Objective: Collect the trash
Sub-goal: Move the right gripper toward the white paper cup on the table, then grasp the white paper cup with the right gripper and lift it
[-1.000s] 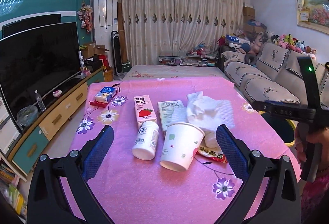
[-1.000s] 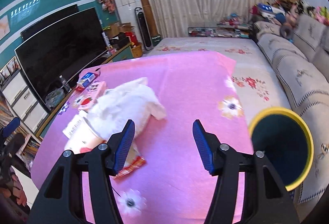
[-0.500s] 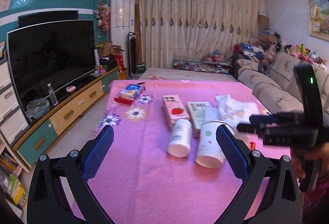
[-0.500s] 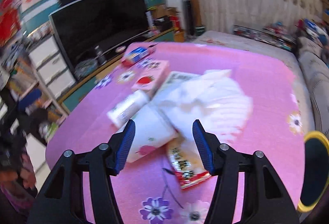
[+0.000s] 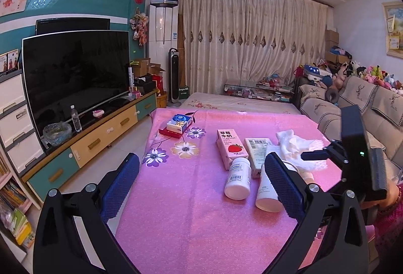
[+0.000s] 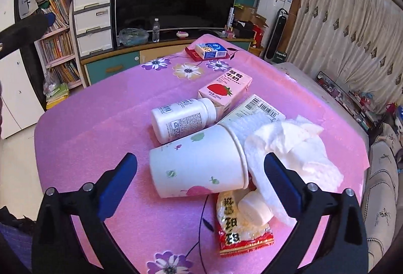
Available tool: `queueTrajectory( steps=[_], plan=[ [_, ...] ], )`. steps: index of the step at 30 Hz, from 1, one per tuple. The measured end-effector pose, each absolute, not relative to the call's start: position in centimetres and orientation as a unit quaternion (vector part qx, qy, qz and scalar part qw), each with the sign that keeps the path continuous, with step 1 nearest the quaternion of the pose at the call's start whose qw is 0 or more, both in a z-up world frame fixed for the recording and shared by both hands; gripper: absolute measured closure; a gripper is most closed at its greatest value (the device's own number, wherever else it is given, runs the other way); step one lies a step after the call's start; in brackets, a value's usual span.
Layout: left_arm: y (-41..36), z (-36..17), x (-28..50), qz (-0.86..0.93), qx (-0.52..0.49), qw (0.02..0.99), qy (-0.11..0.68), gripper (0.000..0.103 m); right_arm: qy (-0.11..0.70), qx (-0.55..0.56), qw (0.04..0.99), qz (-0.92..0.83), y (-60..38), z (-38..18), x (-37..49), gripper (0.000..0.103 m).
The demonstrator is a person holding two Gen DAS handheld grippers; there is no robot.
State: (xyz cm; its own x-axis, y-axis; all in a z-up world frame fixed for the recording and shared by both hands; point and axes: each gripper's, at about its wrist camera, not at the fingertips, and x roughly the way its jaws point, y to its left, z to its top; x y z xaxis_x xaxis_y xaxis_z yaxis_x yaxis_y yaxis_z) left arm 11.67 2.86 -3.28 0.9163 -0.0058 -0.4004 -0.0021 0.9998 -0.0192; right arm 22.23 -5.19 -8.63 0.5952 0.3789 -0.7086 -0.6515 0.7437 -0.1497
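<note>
The right gripper [image 6: 200, 170] is spreading its jaws, straddling one tipped paper cup [image 6: 199, 164] without pressing it. The left gripper [image 5: 201, 182] is hanging with jaws wide and empty over bare pink surface [image 5: 181, 223], which is lying open leftward to its edge. One white bottle [image 6: 182, 120], one strawberry milk carton [image 6: 225, 90], one crumpled tissue [image 6: 289, 148] and one snack wrapper [image 6: 241, 228] are crowding the cup.

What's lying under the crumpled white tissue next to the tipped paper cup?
The white tissue drapes over the barcode box, part of the red snack packet and a small white round piece beside the paper cup. Anything deeper is covered.
</note>
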Motion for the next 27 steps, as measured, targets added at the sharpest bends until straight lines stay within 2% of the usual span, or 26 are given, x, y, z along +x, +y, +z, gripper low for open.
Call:
queueTrajectory(
  steps=[10, 12, 13, 27],
  plan=[
    [2.4, -3.2, 11.9, -0.006, -0.007, 0.978, 0.208, 0.005, 0.356, -0.223, 0.840, 0.342, -3.6, -10.1, 22.2, 0.010],
    [2.3, -3.3, 12.0, -0.008, -0.009, 0.978, 0.210, 0.005, 0.366, -0.229, 0.839, 0.331, -3.2, -10.8, 22.7, 0.015],
    [2.2, -3.4, 12.0, -0.009, -0.009, 0.977, 0.211, 0.005, 0.371, -0.231, 0.837, 0.328, -3.1, -11.1, 22.7, 0.023],
    [1.6, -4.0, 12.9, -0.021, -0.004, 0.974, 0.227, 0.005, 0.353, -0.116, 0.863, 0.342, -7.7, -7.5, 18.0, 0.023]
  ],
)
